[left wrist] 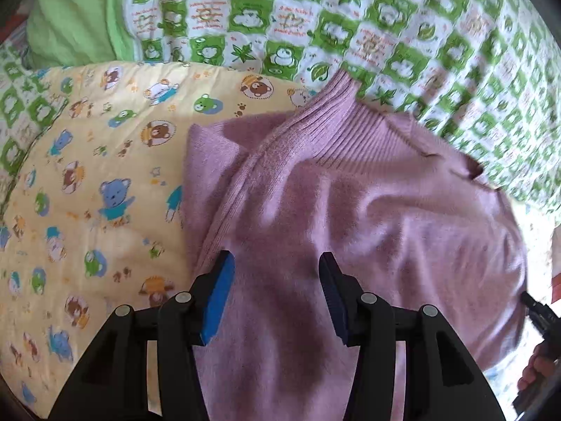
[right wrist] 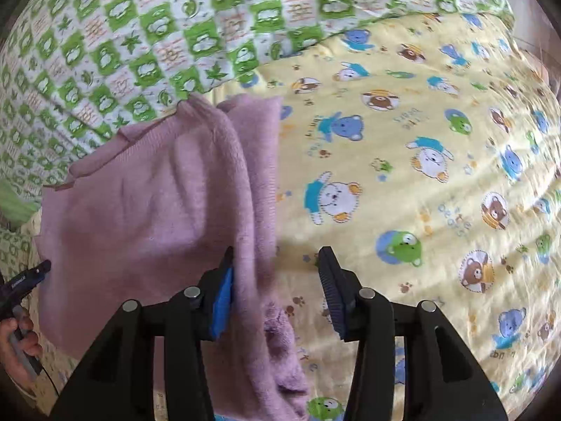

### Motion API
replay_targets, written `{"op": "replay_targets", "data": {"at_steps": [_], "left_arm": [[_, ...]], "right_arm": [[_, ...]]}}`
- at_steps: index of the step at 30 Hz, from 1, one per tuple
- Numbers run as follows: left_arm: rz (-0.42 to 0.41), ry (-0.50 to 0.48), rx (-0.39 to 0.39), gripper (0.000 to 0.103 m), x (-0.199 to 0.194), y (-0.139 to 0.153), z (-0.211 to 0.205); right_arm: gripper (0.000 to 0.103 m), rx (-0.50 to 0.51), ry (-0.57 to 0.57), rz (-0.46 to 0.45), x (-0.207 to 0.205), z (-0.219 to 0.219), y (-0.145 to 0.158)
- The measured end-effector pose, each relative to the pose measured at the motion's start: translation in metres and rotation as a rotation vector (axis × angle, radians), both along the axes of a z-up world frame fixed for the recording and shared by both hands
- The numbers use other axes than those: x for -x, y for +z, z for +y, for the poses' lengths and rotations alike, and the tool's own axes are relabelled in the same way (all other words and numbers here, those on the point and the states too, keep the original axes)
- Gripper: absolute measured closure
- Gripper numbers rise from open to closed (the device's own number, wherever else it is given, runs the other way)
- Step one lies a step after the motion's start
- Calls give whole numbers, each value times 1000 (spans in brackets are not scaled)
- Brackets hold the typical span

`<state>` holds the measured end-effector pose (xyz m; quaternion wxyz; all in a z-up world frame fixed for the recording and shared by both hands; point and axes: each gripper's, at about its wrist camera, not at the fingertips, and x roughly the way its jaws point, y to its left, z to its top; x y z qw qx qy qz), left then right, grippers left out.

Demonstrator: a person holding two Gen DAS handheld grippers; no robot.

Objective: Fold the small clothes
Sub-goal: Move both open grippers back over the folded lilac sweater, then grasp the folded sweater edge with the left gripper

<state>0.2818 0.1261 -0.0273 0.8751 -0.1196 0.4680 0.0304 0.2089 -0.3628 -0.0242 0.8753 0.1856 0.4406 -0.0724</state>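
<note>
step: we judge one fold laid | sweater: lilac, lies on the yellow bear quilt – far edge on the green quilt | left claw, right claw: both released, gripping nothing | next – regrip the near hem.

Right of the pink sweater the yellow bear quilt lies open; the green checked blanket humps up behind.

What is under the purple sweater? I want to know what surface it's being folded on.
The purple sweater lies mostly on a yellow bear-print quilt, its collar end reaching the green checked blanket. Whatever lies directly beneath its middle is covered.
</note>
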Motion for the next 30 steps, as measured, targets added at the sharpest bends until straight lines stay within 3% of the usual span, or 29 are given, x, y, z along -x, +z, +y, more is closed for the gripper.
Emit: {"op": "replay_targets", "data": {"at_steps": [2, 5, 10, 15, 19, 25, 30], "left_arm": [[-12, 20, 15, 44, 18, 13, 0], [-32, 74, 42, 30, 51, 22, 8], [36, 148, 98, 27, 104, 11, 21], [114, 205, 212, 27, 145, -18, 37], [135, 252, 323, 27, 154, -36, 44], [156, 313, 423, 27, 145, -57, 45], [128, 384, 451, 25, 132, -64, 48]], "right_arm": [[55, -79, -8, -18, 11, -10, 8], [55, -72, 17, -61, 26, 0, 27], [55, -105, 65, -124, 56, 28, 55], [55, -127, 118, -108, 68, 71, 52], [55, -138, 159, -74, 78, 93, 42], [55, -138, 213, -33, 89, 117, 33], [54, -137, 221, -18, 95, 121, 30]]}}
